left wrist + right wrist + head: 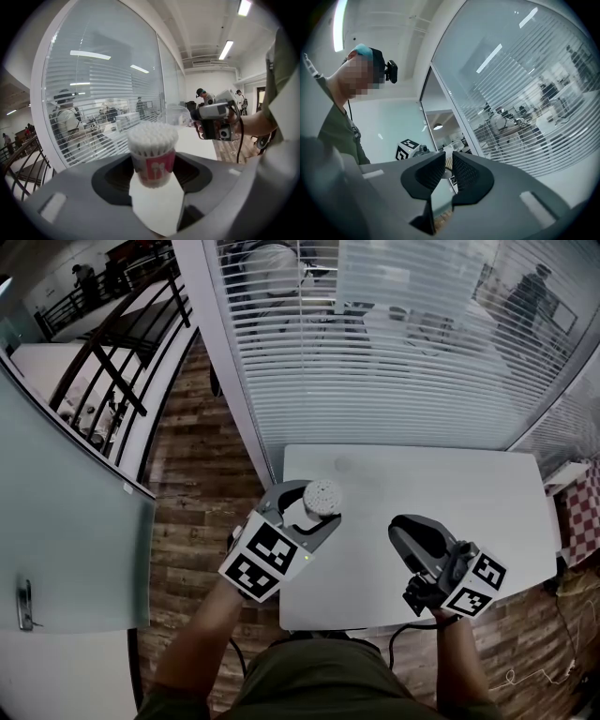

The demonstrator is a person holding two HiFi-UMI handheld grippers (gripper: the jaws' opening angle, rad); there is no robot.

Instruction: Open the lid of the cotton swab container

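The cotton swab container is a small tub with a pink label, packed with white swabs whose tips stand bare at the top. No lid is on it. My left gripper is shut on the container, holding it upright over the near left corner of the white table. My right gripper hangs over the table's near edge, apart from the container. Its jaws stand almost together with a thin slit and nothing between them. The left gripper view shows the right gripper off to the right.
A faint clear round thing lies on the table behind the container; it shows as a see-through dome in the left gripper view. A glass wall with blinds stands behind the table. A wood floor and railing lie to the left.
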